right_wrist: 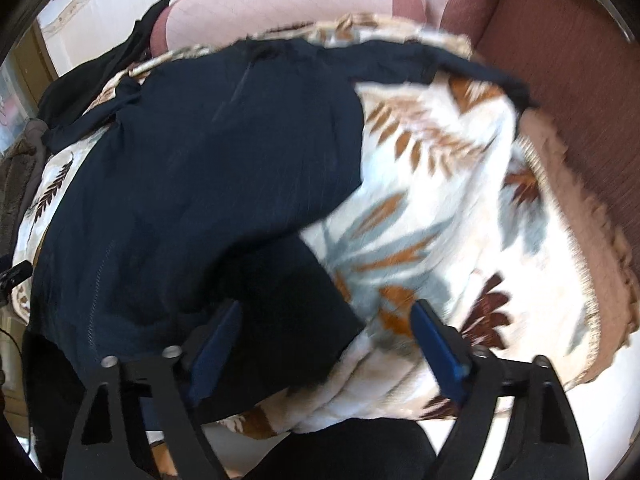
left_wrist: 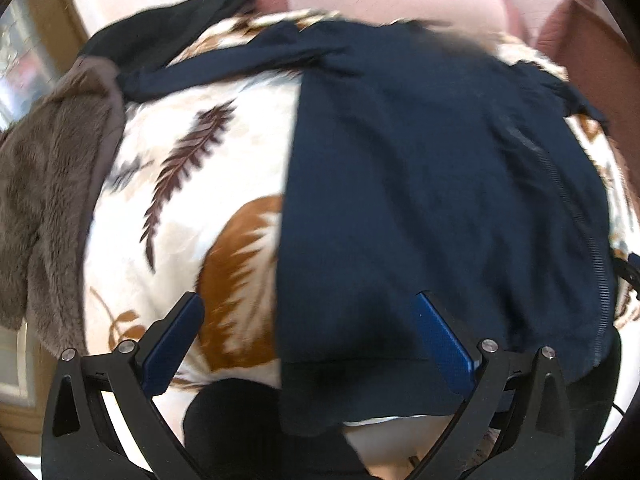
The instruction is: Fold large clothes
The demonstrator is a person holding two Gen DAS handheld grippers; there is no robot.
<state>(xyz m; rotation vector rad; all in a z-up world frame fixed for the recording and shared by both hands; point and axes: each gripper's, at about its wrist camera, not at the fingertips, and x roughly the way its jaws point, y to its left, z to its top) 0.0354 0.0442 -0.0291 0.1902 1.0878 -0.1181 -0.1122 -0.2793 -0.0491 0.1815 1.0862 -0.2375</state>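
Note:
A navy zip-up garment (left_wrist: pixel 432 168) lies spread on a white blanket with brown leaf prints (left_wrist: pixel 192 216); its sleeves stretch out at the far end. My left gripper (left_wrist: pixel 308 308) hovers open over the garment's near left edge, one finger above the blanket and the other above the cloth. In the right wrist view the same garment (right_wrist: pixel 192 176) fills the left half. My right gripper (right_wrist: pixel 326 312) stands open over its near right corner, which sits between the fingers without the pads pressing on it. Both views are motion-blurred.
A grey furry garment (left_wrist: pixel 44 200) is heaped at the blanket's left edge, and a black garment (left_wrist: pixel 168 28) lies at the far left. Pink pillows (right_wrist: pixel 280 4) sit beyond. A brown upholstered side (right_wrist: pixel 560 80) borders the right. The person's dark-clad legs (right_wrist: pixel 352 452) are below.

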